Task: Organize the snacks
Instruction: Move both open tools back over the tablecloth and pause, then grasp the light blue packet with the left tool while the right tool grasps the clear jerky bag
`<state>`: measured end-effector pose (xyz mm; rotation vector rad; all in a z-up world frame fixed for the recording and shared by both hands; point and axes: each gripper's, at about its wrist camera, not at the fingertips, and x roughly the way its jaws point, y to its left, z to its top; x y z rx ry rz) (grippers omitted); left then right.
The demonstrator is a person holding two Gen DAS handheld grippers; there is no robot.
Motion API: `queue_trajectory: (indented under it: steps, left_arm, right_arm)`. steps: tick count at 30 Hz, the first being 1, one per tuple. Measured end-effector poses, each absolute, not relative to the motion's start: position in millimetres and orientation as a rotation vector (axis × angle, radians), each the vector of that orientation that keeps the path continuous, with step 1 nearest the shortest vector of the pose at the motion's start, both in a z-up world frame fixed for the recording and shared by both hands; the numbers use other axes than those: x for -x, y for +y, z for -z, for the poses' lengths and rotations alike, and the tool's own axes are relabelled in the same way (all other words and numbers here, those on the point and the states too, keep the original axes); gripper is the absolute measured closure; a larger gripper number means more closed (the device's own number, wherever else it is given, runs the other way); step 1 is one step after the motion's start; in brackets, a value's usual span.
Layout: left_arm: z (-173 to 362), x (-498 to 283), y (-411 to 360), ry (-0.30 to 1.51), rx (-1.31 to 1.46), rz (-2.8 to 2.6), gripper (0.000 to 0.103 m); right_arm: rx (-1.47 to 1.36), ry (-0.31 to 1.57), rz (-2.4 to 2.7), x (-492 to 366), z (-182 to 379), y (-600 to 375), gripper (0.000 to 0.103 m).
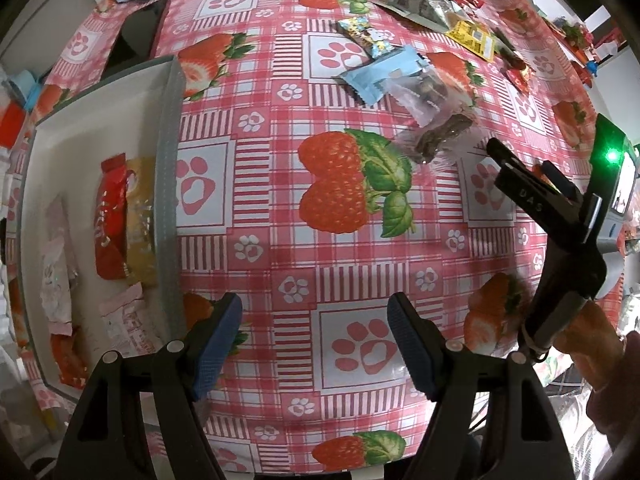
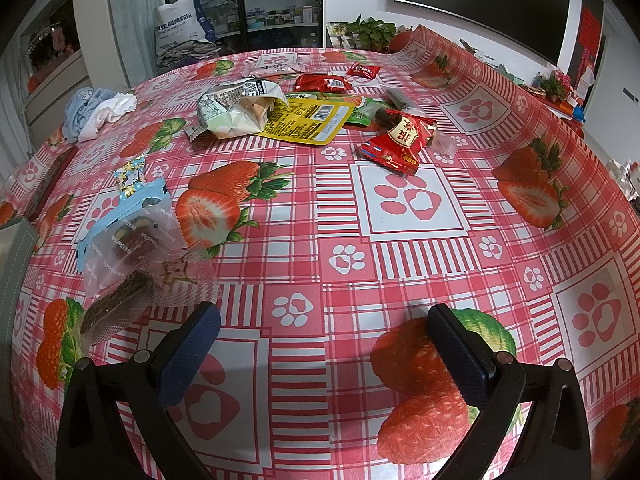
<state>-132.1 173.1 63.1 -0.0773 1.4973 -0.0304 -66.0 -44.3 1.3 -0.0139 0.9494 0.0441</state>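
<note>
Over the cloth: left gripper [image 1: 314, 344] jaws apart, nothing between; bare red-checked strawberry tablecloth [image 1: 280, 240] below.
Left edge: grey-rimmed white tray [image 1: 170, 184] just beside, holding red and gold snack packets [image 1: 110, 216].
Right gripper [image 2: 324, 354]: jaws wide, empty; clear-wrapped brown snack bar [image 2: 116, 312] beside its left finger.
Far: yellow flat pouch [image 2: 308, 120], crumpled silver bag [image 2: 236, 108].

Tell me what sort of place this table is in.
Most likely a lived-in home, perhaps a dining or living room. A strawberry-print tablecloth is strewn with snack packets, a glass-fronted cabinet holds household bits, and a dark wall-mounted screen hangs above potted plants.
</note>
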Motion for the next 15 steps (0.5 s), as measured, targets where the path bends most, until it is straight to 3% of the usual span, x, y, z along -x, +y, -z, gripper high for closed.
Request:
queue_trajectory:
  steps: [15]
  left_arm:
    - [-63.3,132.0,179.4,1.501,0.086,0.029,0.025]
  right_arm:
    - [0.003,1.075,-0.039,48.8,-0.8,-42.2,0.0]
